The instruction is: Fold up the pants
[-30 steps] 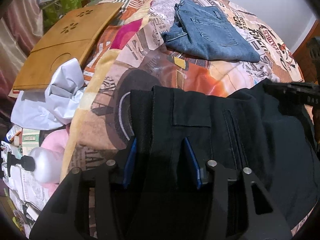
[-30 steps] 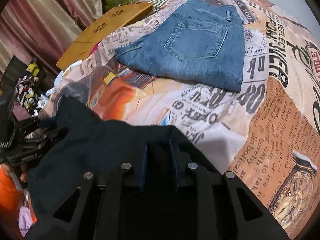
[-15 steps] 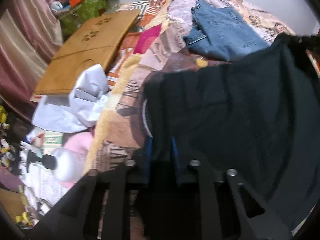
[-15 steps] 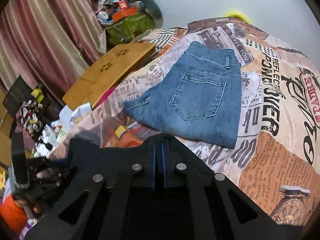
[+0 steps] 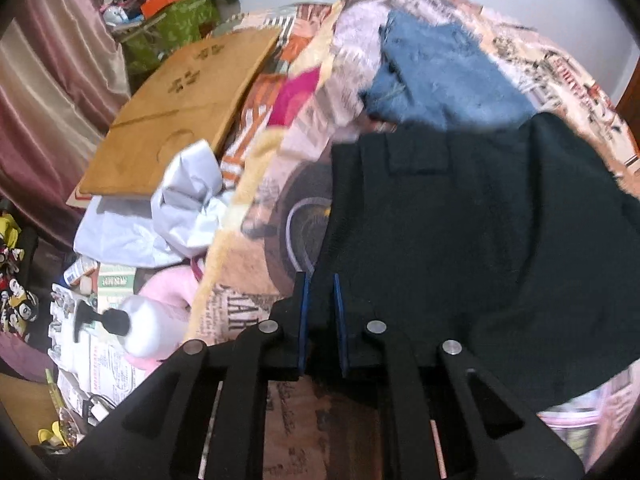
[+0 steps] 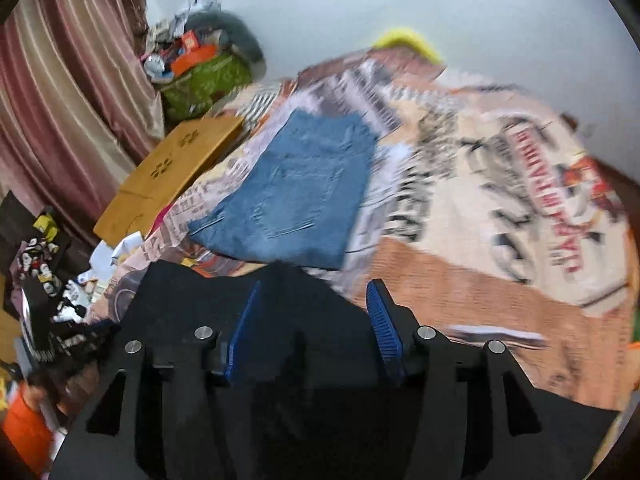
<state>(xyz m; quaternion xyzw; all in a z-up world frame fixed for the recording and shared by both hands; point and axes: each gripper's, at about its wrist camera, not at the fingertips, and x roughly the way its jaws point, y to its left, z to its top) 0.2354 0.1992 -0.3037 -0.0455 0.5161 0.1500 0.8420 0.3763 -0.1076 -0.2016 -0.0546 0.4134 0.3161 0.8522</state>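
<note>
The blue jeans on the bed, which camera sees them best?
The right wrist view: the folded blue jeans lie whole and unblocked, back pocket showing. In the left wrist view the jeans are blurrier, and the black pants cover their near edge.

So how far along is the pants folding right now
Done: the blue denim jeans lie folded flat on the newspaper-print bedspread. In hand: the black pants are spread on the bed; the left tongs pinch their near edge, while the right tongs stand open over the fabric. Left: the black pair appears only partly folded, so at least one more fold and a final placement.
</note>
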